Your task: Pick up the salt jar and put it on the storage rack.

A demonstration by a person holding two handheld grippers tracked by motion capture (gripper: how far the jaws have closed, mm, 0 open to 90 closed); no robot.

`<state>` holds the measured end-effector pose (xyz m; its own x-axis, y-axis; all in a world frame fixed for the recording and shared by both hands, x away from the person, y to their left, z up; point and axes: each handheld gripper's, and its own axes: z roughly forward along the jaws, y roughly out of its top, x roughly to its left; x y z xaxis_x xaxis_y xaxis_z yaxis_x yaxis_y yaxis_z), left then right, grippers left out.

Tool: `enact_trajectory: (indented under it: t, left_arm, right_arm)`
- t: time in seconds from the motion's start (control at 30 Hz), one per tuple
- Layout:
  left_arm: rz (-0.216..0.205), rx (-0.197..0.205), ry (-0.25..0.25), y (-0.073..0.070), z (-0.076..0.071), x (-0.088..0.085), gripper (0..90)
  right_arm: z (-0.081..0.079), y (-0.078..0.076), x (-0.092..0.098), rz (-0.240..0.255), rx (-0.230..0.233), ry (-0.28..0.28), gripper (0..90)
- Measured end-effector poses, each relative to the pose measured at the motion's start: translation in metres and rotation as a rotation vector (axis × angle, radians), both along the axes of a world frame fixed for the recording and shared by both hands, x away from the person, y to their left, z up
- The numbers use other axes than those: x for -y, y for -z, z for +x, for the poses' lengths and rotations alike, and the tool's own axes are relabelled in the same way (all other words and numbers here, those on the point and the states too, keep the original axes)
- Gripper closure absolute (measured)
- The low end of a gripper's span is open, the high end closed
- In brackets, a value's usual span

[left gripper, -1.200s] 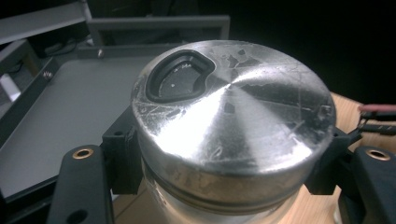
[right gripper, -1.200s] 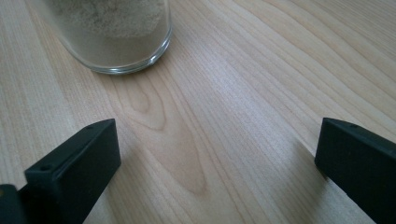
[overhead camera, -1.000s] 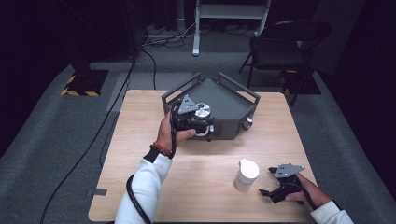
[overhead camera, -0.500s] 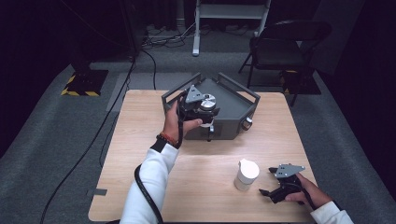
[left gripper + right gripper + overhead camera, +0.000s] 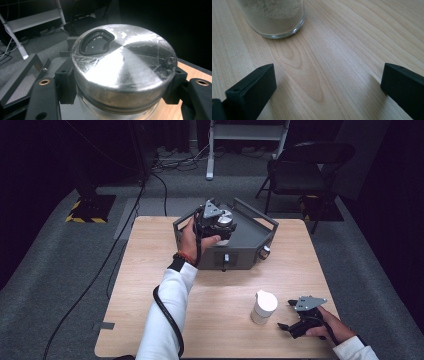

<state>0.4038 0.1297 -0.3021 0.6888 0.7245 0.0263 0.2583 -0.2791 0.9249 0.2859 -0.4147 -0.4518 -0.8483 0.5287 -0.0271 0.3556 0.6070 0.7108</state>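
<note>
1. Lower right of the high view: the right tongs (image 5: 286, 315) lie low on the table (image 5: 150, 285), spread wide and empty. The right gripper view shows bare wood between the two black jaws and the base of a powder-filled jar (image 5: 274, 18) just ahead, apart from them.
2. Risk here, as I judge it: this white-capped jar (image 5: 263, 306) stands just beside the jaws, so a careless sweep of that hand could knock it over and spill the powder.
3. Upper centre of the high view: the left tongs (image 5: 218, 222) hang over the grey metal box (image 5: 240, 252) at the table's far edge, clamped on a glass jar with a silver lid (image 5: 122, 67). In the left gripper view the pads grip it just under the lid rim on both sides.
4. Risk there: smooth glass and a hold high up near the lid. If the pinch loosens or the hand tilts, the jar could slide out and drop onto the box or table. A bump against the box's raised handle bars (image 5: 255, 212) could also jar it loose.
</note>
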Motion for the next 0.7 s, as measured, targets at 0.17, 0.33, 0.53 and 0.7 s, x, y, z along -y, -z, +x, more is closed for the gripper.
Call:
enact_trajectory:
  t: [0.17, 0.33, 0.53, 0.7]
  left_arm:
    - [0.005, -0.012, -0.019, 0.005, 0.008, 0.004, 30.4]
    - [0.015, -0.031, -0.017, 0.011, 0.015, 0.007, 30.4]
    - [0.021, -0.041, -0.036, 0.018, 0.019, 0.011, 30.4]
    - [0.038, -0.048, -0.055, 0.023, 0.021, 0.013, 30.4]
  right_arm:
    - [0.0, 0.0, 0.001, 0.0, 0.0, -0.003, 0.0]
    - [0.0, 0.0, 0.001, 0.0, 0.0, -0.003, 0.0]
    - [-0.001, 0.0, 0.001, 0.0, -0.001, -0.002, 0.0]
    - [-0.001, 0.0, 0.001, 0.0, -0.001, -0.001, 0.0]
